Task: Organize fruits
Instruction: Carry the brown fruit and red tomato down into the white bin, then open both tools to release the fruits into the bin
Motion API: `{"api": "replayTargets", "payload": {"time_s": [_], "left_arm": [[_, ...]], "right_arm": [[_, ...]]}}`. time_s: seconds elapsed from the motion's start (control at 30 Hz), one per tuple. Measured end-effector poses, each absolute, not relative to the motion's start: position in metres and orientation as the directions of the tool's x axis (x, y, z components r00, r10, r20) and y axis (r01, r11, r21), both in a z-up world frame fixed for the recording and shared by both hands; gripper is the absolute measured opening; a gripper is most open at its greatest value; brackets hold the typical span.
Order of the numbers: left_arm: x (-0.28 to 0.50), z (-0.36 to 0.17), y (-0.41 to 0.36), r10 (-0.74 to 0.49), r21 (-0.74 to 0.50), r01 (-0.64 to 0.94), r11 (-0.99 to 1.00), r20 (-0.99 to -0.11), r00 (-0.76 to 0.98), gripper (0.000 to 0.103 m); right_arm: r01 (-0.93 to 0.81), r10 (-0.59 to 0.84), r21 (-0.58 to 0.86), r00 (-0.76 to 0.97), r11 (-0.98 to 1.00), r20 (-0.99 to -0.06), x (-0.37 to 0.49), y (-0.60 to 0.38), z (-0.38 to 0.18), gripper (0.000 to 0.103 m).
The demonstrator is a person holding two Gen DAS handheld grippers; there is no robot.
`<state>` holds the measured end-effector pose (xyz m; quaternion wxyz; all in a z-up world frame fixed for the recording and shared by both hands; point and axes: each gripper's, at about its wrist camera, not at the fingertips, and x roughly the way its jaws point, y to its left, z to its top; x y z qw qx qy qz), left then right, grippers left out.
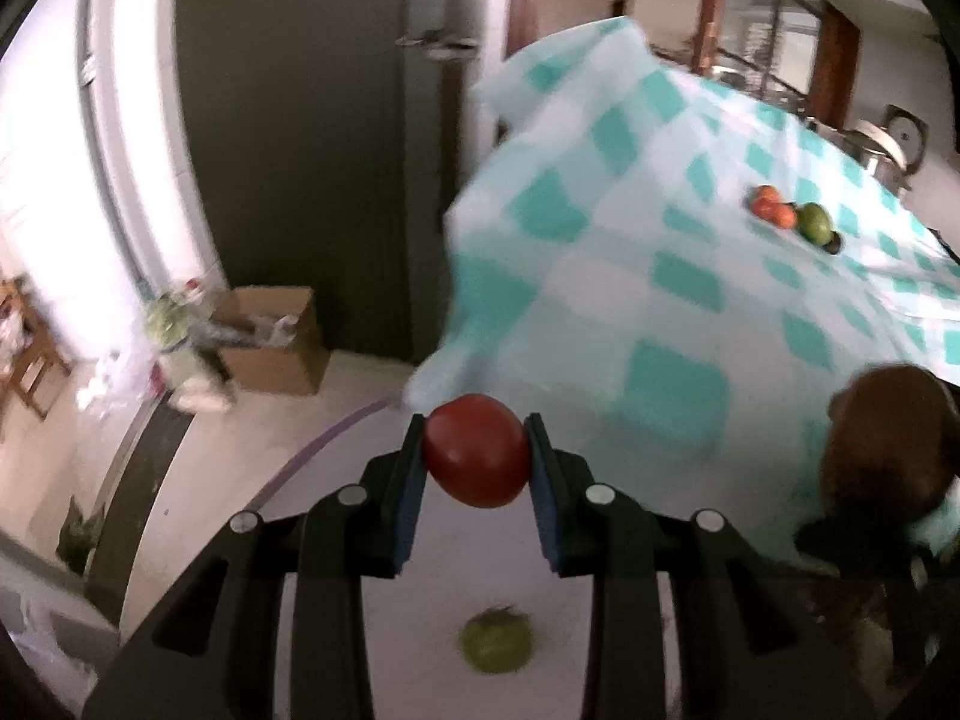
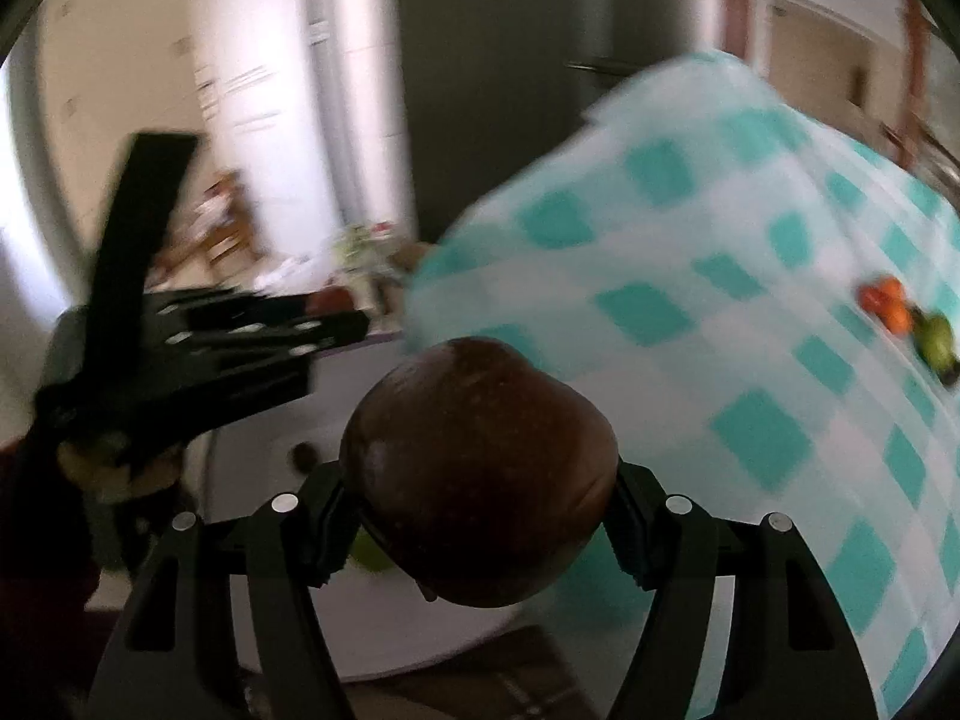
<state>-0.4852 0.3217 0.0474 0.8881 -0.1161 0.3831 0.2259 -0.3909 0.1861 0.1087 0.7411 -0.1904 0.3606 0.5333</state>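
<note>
Two grips confirmed. My left gripper (image 1: 477,453) is clamped tight on a red tomato (image 1: 476,449), pads pressing both sides. My right gripper (image 2: 480,495) stands wider, jaws closed on a big brown fruit (image 2: 480,471). Both hang off the table's (image 1: 630,252) checked-cloth corner. Left view: orange fruits (image 1: 771,205) and green fruit (image 1: 814,221) on the table at 2 o'clock; another green one (image 1: 497,639) at 6 o'clock, blurred.

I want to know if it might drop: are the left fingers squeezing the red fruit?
Yes, shut on it: the red fruit sits pinched between both fingers of the left gripper, off any surface.
</note>
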Motion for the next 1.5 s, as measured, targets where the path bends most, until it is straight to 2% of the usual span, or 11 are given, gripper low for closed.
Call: {"api": "replayTargets", "payload": {"time_s": [0.17, 0.43, 0.63, 0.77, 1.03, 1.07, 1.13, 1.17, 1.23, 1.4, 1.5], "left_arm": [[-0.501, 0.016, 0.352, 0.321, -0.010, -0.536, 0.844, -0.791, 0.521, 0.032], [-0.484, -0.073, 0.389, 0.248, 0.091, -0.479, 0.873, -0.929, 0.275, 0.033], [-0.468, -0.116, 0.403, 0.179, 0.110, -0.397, 0.911, -0.974, 0.140, 0.033], [-0.465, -0.131, 0.402, 0.146, 0.091, -0.386, 0.918, -0.982, 0.117, 0.033], [-0.463, -0.139, 0.398, 0.138, 0.082, -0.380, 0.921, -0.983, 0.122, 0.035], [-0.463, -0.138, 0.397, 0.138, 0.080, -0.384, 0.920, -0.983, 0.125, 0.037], [-0.463, -0.137, 0.397, 0.146, 0.084, -0.392, 0.916, -0.981, 0.131, 0.049], [-0.463, -0.135, 0.396, 0.147, 0.082, -0.395, 0.915, -0.979, 0.138, 0.052], [-0.465, -0.128, 0.396, 0.154, 0.075, -0.405, 0.911, -0.974, 0.167, 0.072], [-0.476, -0.095, 0.396, 0.190, 0.046, -0.461, 0.886, -0.944, 0.271, 0.082], [-0.492, -0.056, 0.397, 0.262, 0.037, -0.514, 0.857, -0.890, 0.374, 0.087]], "right_arm": [[-0.971, 0.590, 0.077, 0.074, 0.226, -0.804, -0.429, 0.219, 0.076, 0.067], [-0.978, 0.333, 0.163, -0.112, 0.128, -0.936, -0.448, 0.266, -0.020, 0.067], [-0.993, 0.158, 0.104, -0.113, -0.062, -0.981, -0.492, 0.294, -0.062, 0.067], [-0.993, 0.088, 0.074, -0.082, -0.088, -0.993, -0.498, 0.300, -0.082, 0.067], [-0.987, 0.060, 0.040, -0.049, -0.153, -0.997, -0.521, 0.294, -0.091, 0.068], [-0.988, 0.059, 0.042, -0.052, -0.149, -0.997, -0.521, 0.292, -0.091, 0.068], [-0.988, 0.091, 0.045, -0.059, -0.148, -0.994, -0.523, 0.290, -0.086, 0.070], [-0.988, 0.120, 0.042, -0.060, -0.149, -0.991, -0.523, 0.290, -0.080, 0.075], [-0.987, 0.171, 0.038, -0.065, -0.153, -0.983, -0.523, 0.288, -0.068, 0.083], [-0.988, 0.323, -0.015, -0.037, -0.156, -0.946, -0.524, 0.275, -0.028, 0.084], [-0.991, 0.432, -0.030, -0.028, -0.128, -0.902, -0.516, 0.262, 0.005, 0.084]]}}
